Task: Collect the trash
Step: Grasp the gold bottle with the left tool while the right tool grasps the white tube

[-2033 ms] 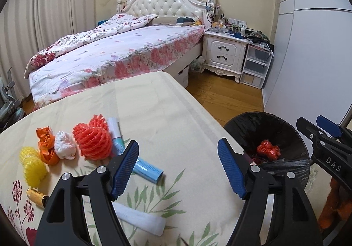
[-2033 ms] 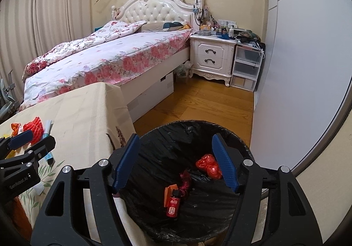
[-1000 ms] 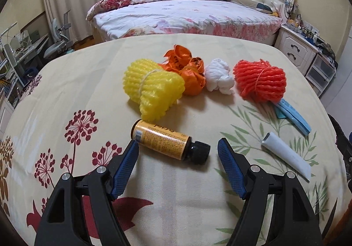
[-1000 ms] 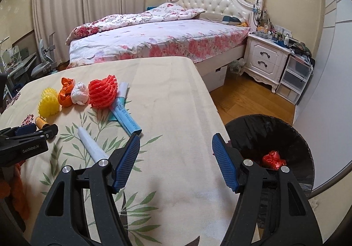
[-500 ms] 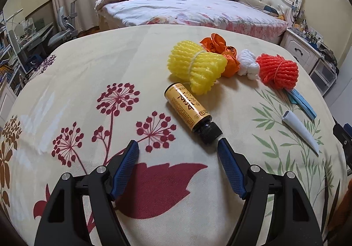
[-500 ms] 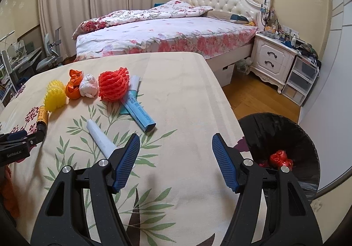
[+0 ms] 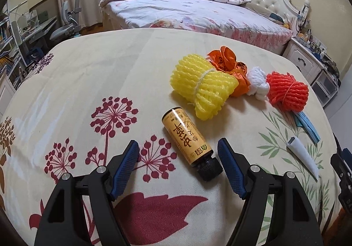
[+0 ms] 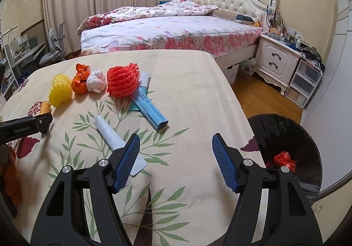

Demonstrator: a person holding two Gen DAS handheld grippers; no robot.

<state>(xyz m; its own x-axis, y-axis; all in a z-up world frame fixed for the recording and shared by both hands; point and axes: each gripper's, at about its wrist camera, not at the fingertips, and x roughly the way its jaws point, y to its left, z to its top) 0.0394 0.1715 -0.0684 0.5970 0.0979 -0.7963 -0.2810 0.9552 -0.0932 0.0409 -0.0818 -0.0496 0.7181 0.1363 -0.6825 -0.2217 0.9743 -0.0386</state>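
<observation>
A small amber bottle [image 7: 187, 138] with a black cap lies on the cream floral table [image 7: 105, 74], its cap end just inside the right jaw of my open left gripper [image 7: 179, 153]; neither pad touches it. Beyond it sit yellow foam netting [image 7: 201, 85], an orange wrapper [image 7: 228, 65], a white wad [image 7: 256, 83] and red foam netting [image 7: 287, 93]. My right gripper [image 8: 176, 147] stands open over the table's right part, holding nothing. A white tube [image 8: 112, 134] lies partly under its left finger, a blue box [image 8: 149, 109] farther on.
A black-lined trash bin [image 8: 288, 142] stands off the table's right edge with red trash [image 8: 283, 158] inside. A bed [image 8: 171, 32] and white nightstand [image 8: 277, 63] lie beyond the table. A desk and chair [image 7: 63, 28] are at far left.
The left gripper has swung left from the bin to the trash pile and come up to the bottle, whose cap now lies between its jaws. The right gripper has swung from the bin over the table.
</observation>
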